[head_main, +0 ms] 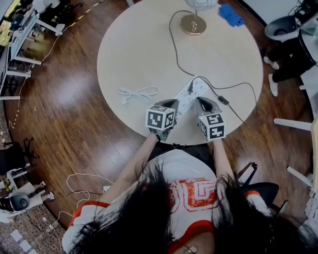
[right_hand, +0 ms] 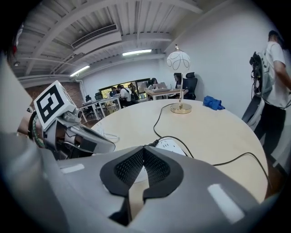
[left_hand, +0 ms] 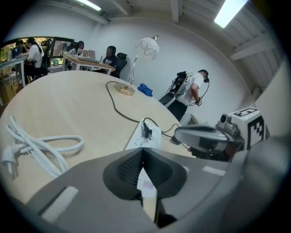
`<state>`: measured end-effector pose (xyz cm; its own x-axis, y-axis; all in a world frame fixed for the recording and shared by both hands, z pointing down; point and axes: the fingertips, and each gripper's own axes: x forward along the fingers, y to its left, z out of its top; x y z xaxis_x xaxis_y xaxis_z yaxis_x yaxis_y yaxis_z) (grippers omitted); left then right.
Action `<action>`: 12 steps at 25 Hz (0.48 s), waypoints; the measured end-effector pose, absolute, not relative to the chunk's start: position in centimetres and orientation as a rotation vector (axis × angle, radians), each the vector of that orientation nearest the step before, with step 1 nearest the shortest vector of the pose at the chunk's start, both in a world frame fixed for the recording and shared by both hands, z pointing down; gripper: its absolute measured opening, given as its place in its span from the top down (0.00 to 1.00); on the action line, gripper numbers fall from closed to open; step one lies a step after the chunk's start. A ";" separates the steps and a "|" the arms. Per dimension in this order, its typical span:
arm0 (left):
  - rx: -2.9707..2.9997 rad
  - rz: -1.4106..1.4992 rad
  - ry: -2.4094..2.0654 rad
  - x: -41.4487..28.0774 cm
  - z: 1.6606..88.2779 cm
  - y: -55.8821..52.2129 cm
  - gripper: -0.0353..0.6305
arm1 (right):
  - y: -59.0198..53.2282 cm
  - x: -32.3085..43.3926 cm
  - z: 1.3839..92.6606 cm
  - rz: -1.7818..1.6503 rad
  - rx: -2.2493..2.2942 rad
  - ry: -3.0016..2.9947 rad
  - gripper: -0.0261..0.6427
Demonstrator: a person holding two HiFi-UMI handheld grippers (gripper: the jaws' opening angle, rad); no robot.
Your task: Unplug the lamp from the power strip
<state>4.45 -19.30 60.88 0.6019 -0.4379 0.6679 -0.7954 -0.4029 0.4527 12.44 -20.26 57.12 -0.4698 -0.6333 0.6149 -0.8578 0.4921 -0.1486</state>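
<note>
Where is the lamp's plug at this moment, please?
In the head view the black plug sits in the white power strip, just ahead of the left gripper and the right gripper; a loose white cable lies to its left.

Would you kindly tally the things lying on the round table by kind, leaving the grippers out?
Lamp: 1
Power strip: 1
White cable: 1
Blue thing: 1
Total: 4
</note>
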 end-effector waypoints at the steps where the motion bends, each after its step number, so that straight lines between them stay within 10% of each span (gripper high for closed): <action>1: 2.069 0.557 -0.975 4.5 59.9 -19.3 0.95 | -20.1 12.3 57.0 0.634 1.234 -2.261 0.96; 12: 2.205 0.260 -1.007 3.3 51.1 -19.9 0.95 | -19.4 10.9 54.5 0.838 1.364 -2.337 0.96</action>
